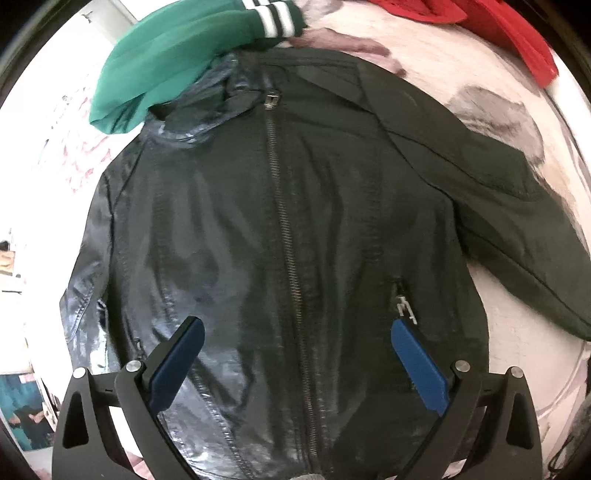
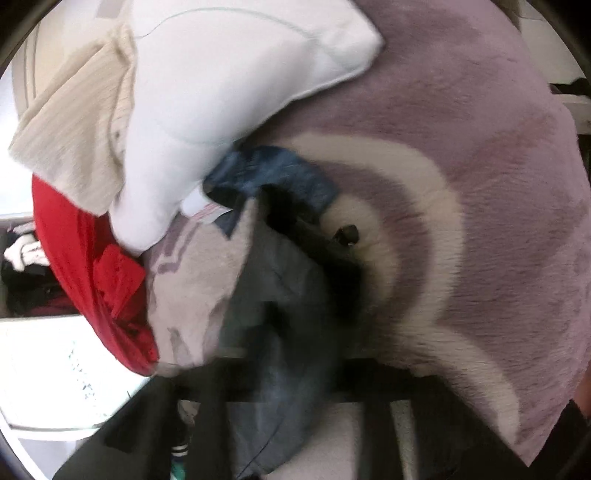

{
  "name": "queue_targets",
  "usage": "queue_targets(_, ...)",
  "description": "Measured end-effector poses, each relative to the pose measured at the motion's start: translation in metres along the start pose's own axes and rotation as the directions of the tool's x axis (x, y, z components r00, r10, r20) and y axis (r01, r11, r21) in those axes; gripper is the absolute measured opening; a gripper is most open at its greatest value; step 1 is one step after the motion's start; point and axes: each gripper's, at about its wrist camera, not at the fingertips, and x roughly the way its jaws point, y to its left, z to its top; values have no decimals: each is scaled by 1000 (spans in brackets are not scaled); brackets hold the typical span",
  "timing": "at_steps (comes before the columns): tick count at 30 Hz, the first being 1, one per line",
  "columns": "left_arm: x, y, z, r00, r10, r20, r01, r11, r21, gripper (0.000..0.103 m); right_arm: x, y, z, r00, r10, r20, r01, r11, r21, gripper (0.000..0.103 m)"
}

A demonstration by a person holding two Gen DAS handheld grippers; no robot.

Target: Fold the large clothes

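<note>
A dark shiny zip-up jacket (image 1: 258,221) lies flat, front up, on a pale purple patterned blanket (image 1: 461,74). Its right sleeve (image 1: 517,229) stretches out to the right. My left gripper (image 1: 297,328) hovers above the jacket's lower front, open wide, blue pads (image 1: 417,365) on either side of the zipper, holding nothing. In the blurred right wrist view, dark grey-blue fabric (image 2: 273,332) runs up from between the gripper's blurred dark frame (image 2: 291,402). Its fingertips are hidden by the cloth and blur.
A green garment with white-striped cuffs (image 1: 177,59) lies on the jacket's collar. Red clothing (image 1: 517,29) lies far right. The right wrist view shows a white pillow (image 2: 221,92), a beige knit (image 2: 74,122), red cloth (image 2: 96,280) and the purple blanket (image 2: 480,184).
</note>
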Motion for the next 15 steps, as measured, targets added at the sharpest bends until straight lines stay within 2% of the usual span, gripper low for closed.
queue_targets(2,-5,10,0,1000,-3,12,3,1000,-21,103,-7,20,4,1000,17,7,-17,999,-44,8)
queue_targets(5,-12,25,1,999,-30,11,31,997,-65,103,-24,70,7,998,65,22,-62,988,-143,8)
queue_targets(8,-20,39,1,998,-56,15,57,992,-111,103,-39,135,-9,994,105,-1,-101,947,-304,8)
queue_targets(11,-33,61,-3,997,-66,36,71,984,-163,103,-43,208,-58,986,133,-103,-166,865,-474,8)
queue_targets(12,-38,73,-7,997,-64,41,70,979,-189,103,-41,236,-90,979,125,-162,-194,817,-544,8)
queue_targets(13,-40,82,-10,997,-59,43,67,976,-209,103,-38,251,-112,972,119,-203,-217,785,-580,8)
queue_targets(15,-43,110,-22,999,-32,40,41,965,-259,103,-23,283,-177,948,61,-313,-264,701,-663,8)
